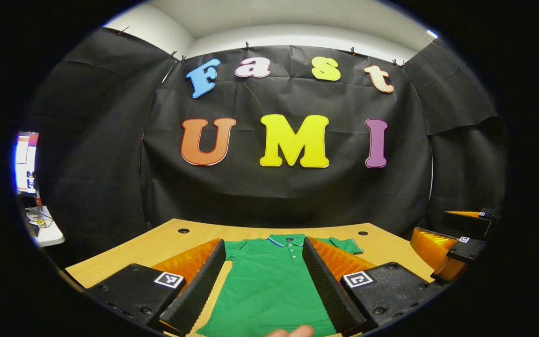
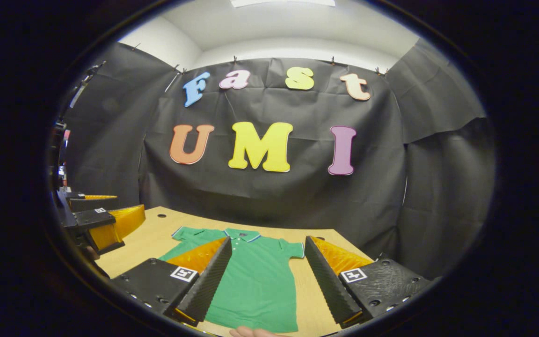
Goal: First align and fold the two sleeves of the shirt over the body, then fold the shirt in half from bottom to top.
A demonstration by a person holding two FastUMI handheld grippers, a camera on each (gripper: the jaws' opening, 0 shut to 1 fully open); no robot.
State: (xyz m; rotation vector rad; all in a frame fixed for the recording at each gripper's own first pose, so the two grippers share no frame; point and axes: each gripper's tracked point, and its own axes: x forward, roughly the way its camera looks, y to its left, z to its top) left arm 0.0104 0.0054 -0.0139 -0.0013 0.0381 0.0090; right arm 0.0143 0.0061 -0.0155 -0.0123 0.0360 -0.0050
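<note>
The green shirt (image 1: pixel 269 285) lies flat on the wooden table (image 1: pixel 157 243), sleeves spread out; the left gripper (image 1: pixel 264 250) and the right gripper (image 2: pixel 268 248) hang above it, both wide apart, holding nothing.

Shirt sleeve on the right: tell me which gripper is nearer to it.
Right, probably. That sleeve lies just ahead between the right gripper's open fingers; for the left gripper it sits off to the side, beyond its right finger.
</note>
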